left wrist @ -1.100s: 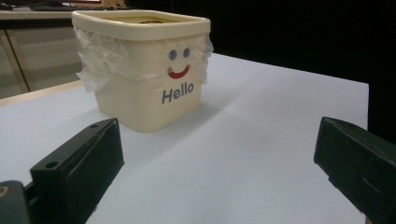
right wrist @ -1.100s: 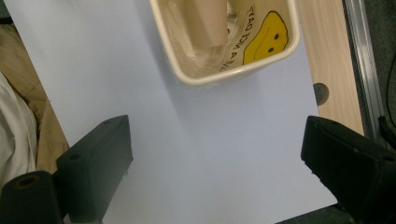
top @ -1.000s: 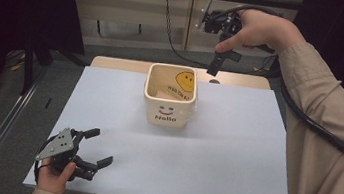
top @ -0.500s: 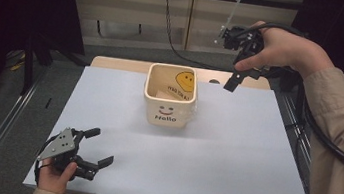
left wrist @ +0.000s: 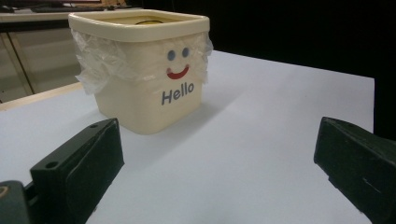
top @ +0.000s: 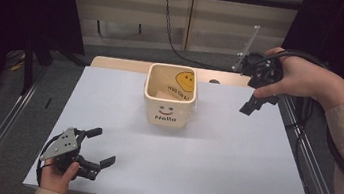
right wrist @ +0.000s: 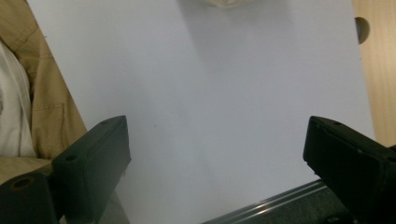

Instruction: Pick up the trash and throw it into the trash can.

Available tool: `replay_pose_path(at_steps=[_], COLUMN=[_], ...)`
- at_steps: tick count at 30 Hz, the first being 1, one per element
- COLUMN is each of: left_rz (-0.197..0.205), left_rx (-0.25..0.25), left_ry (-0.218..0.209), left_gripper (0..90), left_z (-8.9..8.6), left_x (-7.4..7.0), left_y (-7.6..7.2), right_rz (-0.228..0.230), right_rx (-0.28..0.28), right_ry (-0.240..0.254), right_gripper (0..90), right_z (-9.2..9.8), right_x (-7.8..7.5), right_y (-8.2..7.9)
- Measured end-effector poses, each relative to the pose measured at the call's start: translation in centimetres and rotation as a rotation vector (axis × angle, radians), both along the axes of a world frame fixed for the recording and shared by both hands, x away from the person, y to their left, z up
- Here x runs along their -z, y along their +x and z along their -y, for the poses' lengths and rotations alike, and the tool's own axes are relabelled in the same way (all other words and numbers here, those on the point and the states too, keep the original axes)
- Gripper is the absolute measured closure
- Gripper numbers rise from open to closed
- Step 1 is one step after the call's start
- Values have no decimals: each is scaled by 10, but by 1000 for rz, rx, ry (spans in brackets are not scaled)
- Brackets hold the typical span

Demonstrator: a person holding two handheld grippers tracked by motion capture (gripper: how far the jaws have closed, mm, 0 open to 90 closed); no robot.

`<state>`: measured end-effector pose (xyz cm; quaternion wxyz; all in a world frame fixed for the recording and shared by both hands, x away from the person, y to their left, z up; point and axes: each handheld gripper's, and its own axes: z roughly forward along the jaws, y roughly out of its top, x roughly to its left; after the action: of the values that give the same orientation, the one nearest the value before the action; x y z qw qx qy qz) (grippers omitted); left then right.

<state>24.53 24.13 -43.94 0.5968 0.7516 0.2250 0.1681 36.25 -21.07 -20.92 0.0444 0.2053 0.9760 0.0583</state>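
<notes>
Right claw (top: pixel 252 106) has just been opening, nothing between its jaws, off right of the bin (top: pixel 170 98) mid-worktop (top: pixel 230 175); left claw (top: pixel 96 155) wide, empty (risk: a swing back snags the liner (left wrist: pixel 100 65), tipping it).

The white sheet (top: pixel 231 170) lies bare around the cream bin (top: pixel 168 109), the single obstacle, standing near its far edge.

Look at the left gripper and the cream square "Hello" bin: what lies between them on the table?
Nothing: in the left gripper view, bare white table sheet runs from the open left gripper to the cream plastic-lined "Hello" bin.
</notes>
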Motion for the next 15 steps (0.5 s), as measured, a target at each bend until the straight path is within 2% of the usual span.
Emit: replay_pose_path(at_steps=[4,5,6,7,12,15], left_rz=[-3,-9,-8,2,-1,9], left_rx=[0,-1,-1,3,0,1], left_ry=[-8,-28,-27,-4,-13,5], left_gripper=[14,14,14,13,13,13], left_z=[1,3,2,1,2,1], left_x=[0,0,0,0,0,-1], left_y=[0,-1,-1,0,-1,0], right_rz=[-7,-4,-10,-11,-12,-16], right_rx=[2,-1,10,2,5,8], right_ry=[-5,-10,-11,-9,-22,-17], right_gripper=[76,69,73,75,64,70], right_z=[5,8,10,11,19,23], right_x=[11,15,20,21,39,47], right_y=[-6,-7,-9,-9,-14,-17])
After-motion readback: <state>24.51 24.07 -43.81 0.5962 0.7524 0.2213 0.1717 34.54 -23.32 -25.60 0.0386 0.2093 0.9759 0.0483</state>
